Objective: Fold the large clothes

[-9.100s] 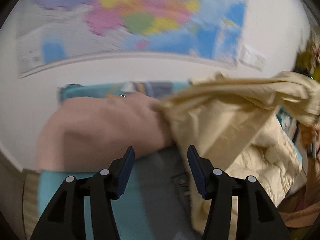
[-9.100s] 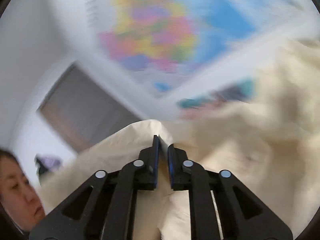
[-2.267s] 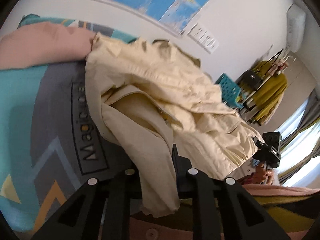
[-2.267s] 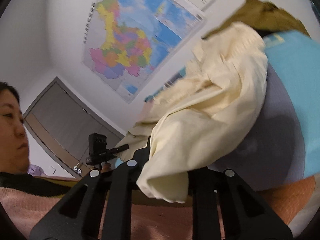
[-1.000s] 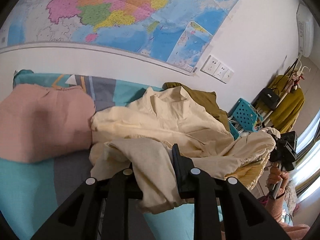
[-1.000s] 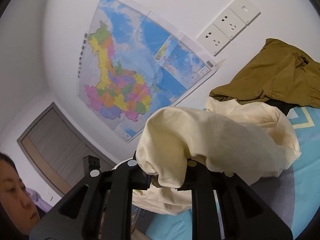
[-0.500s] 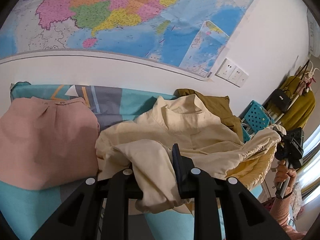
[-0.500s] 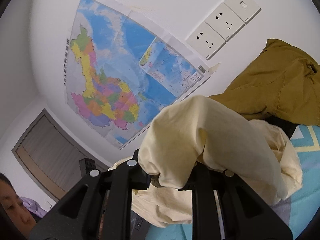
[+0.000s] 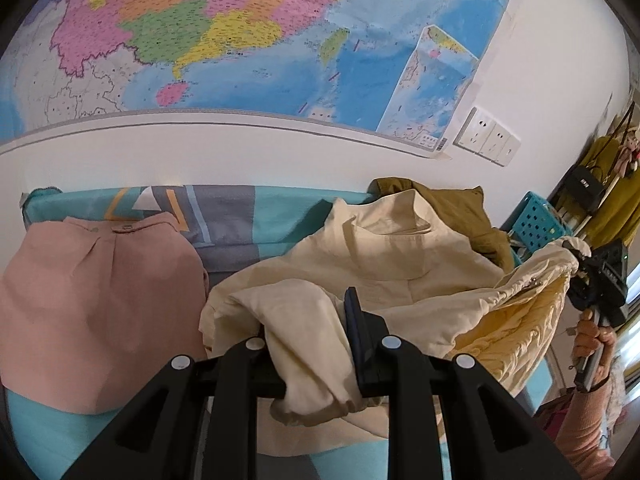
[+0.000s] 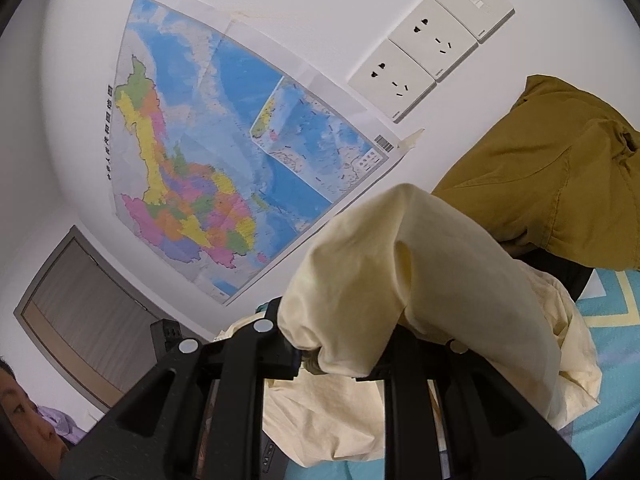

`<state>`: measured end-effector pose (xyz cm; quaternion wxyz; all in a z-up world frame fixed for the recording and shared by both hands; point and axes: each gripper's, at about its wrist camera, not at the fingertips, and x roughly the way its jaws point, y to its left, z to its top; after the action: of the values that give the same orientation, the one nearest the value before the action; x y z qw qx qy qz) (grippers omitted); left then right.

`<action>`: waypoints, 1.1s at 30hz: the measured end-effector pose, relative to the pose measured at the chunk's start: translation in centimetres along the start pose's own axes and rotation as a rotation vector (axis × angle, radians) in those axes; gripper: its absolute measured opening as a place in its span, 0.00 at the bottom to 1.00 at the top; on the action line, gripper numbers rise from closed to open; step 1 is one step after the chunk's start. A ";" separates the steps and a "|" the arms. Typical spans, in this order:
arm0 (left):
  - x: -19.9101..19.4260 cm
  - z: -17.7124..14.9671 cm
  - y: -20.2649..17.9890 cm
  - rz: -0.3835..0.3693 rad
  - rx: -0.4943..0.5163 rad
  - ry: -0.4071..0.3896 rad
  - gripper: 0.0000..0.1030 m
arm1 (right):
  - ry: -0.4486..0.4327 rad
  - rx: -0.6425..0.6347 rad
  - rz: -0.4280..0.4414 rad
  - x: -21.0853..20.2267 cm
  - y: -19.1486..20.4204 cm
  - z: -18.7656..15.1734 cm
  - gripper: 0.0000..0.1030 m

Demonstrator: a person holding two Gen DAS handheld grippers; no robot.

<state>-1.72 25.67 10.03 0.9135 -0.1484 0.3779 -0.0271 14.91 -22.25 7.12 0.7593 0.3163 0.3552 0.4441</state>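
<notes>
A cream jacket [image 9: 400, 264] lies crumpled on the teal and grey bed cover [image 9: 244, 216], its collar toward the wall. My left gripper [image 9: 312, 336] is shut on a bunched sleeve cuff of that jacket, which hangs between and below the fingers. In the right wrist view the cream jacket [image 10: 440, 264] drapes over my right gripper [image 10: 340, 344], which is shut on a fold of it; the fingertips are hidden under cloth. The right gripper [image 9: 580, 268] also shows at the far right of the left wrist view, holding the jacket's other end up.
A folded pink garment [image 9: 92, 304] lies left of the jacket. An olive garment [image 10: 560, 168] lies against the wall behind it. A wall map [image 9: 240, 40], wall sockets [image 10: 432, 48], a teal perforated basket [image 9: 536, 228] and a person's hand [image 9: 592, 340] are around the bed.
Both grippers have carried the jacket toward the wall; the map, sockets and olive garment appear larger and closer. Both grips are unchanged.
</notes>
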 end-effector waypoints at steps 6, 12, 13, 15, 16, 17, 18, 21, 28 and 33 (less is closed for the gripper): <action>0.8 0.4 0.2 0.020 0.009 0.008 0.20 | 0.003 0.002 -0.014 0.7 -0.4 0.4 0.16; 1.6 0.9 0.3 0.035 0.020 0.016 0.20 | 0.005 0.006 -0.035 1.3 -0.9 0.9 0.16; 1.7 1.0 0.3 0.038 0.023 0.017 0.20 | 0.006 0.006 -0.043 1.5 -1.0 1.0 0.16; 2.1 1.2 0.2 0.048 0.029 0.020 0.20 | 0.008 0.004 -0.055 1.7 -1.2 1.1 0.16; 2.2 1.3 0.3 0.051 0.029 0.023 0.20 | 0.009 0.008 -0.059 1.8 -1.4 1.2 0.16; 2.6 1.5 0.4 0.054 0.029 0.029 0.20 | 0.011 0.012 -0.062 2.0 -1.6 1.4 0.16; 2.8 1.6 0.4 0.056 0.027 0.032 0.20 | 0.013 0.012 -0.067 2.2 -1.8 1.5 0.16; 3.7 2.2 0.8 0.060 0.018 0.045 0.20 | 0.017 0.015 -0.080 2.6 -2.1 1.8 0.16; 5.9 3.3 1.4 0.083 0.002 0.077 0.20 | 0.028 0.034 -0.110 3.8 -3.1 2.5 0.18; 8.2 4.4 1.8 0.107 -0.005 0.108 0.20 | 0.035 0.044 -0.137 4.8 -3.8 3.1 0.19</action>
<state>7.10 27.12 6.85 0.8916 -0.1285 0.4339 0.0150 20.88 -20.01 4.56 0.7745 0.2999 0.3990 0.3887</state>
